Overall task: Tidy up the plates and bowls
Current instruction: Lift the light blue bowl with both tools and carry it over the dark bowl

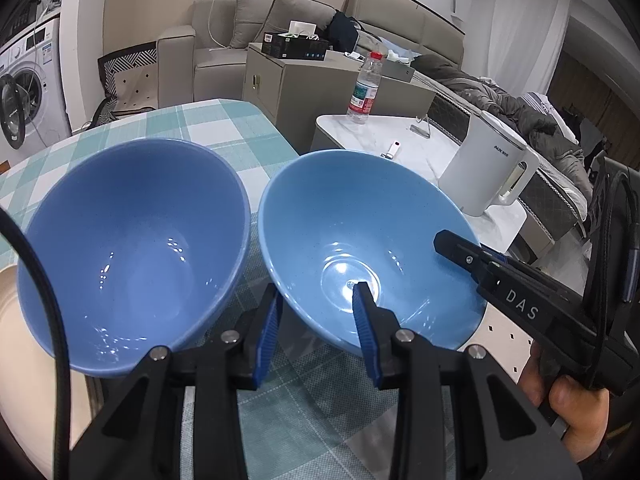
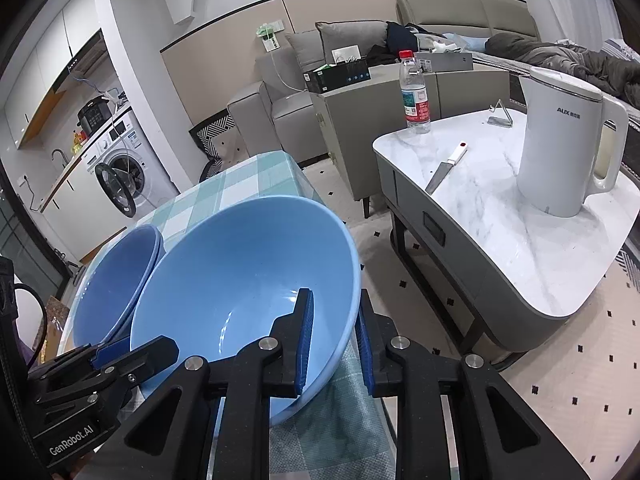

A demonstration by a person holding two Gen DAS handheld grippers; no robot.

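Observation:
A light blue bowl (image 1: 360, 216) sits at the right edge of the checked table (image 1: 224, 124) and reaches past that edge. My left gripper (image 1: 318, 294) is shut on its near rim, one pad inside and one against the outer wall. My right gripper (image 2: 334, 298) is shut on the bowl's (image 2: 240, 280) right rim, also with one finger inside and one outside. In the left wrist view the right gripper (image 1: 460, 248) comes in over the bowl's right rim. Left of it stands a darker blue bowl (image 1: 132, 248), which looks in the right wrist view like two nested bowls (image 2: 116, 276).
A cream plate (image 1: 12, 320) lies at the table's left side. Right of the table stands a marble coffee table (image 2: 500, 240) with a white kettle (image 2: 560, 140), a water bottle (image 2: 414, 92) and a knife (image 2: 444, 172). Patterned floor lies between the two tables.

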